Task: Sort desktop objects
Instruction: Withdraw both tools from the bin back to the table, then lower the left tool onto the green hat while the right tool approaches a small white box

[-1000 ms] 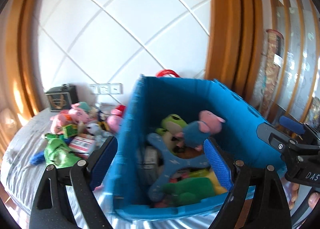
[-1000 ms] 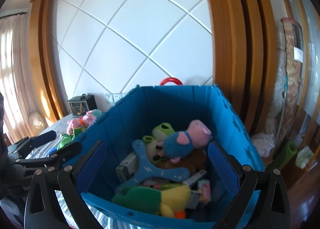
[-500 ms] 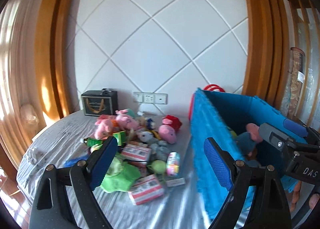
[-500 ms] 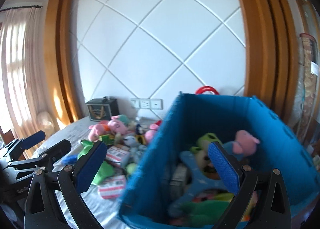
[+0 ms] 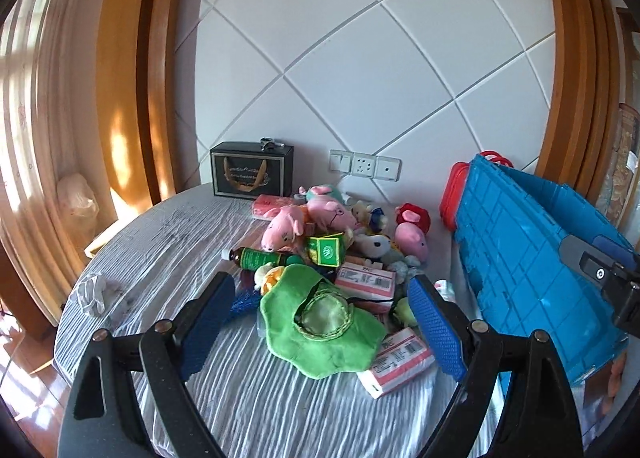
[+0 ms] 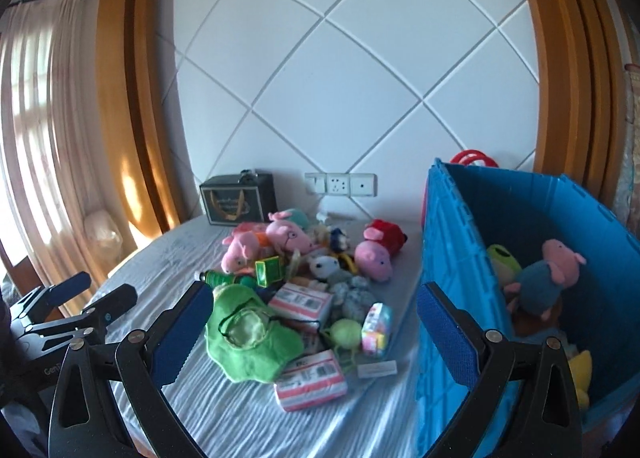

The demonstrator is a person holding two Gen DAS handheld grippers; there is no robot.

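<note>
Left fingers point(image 5: 208, 312) spread wide, green plush hat point(image 5: 320, 324) lying between them.

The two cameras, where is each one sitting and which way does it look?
Left wrist: sits on the left hand-held gripper, looks forward along its open fingers at the green plush hat and toy pile; the other gripper shows at right.
Right wrist: sits on the right hand-held gripper, faces the pile and into the blue bin; the left one shows at lower left.
Both share the hat, black box, bin, wall sockets.
</note>
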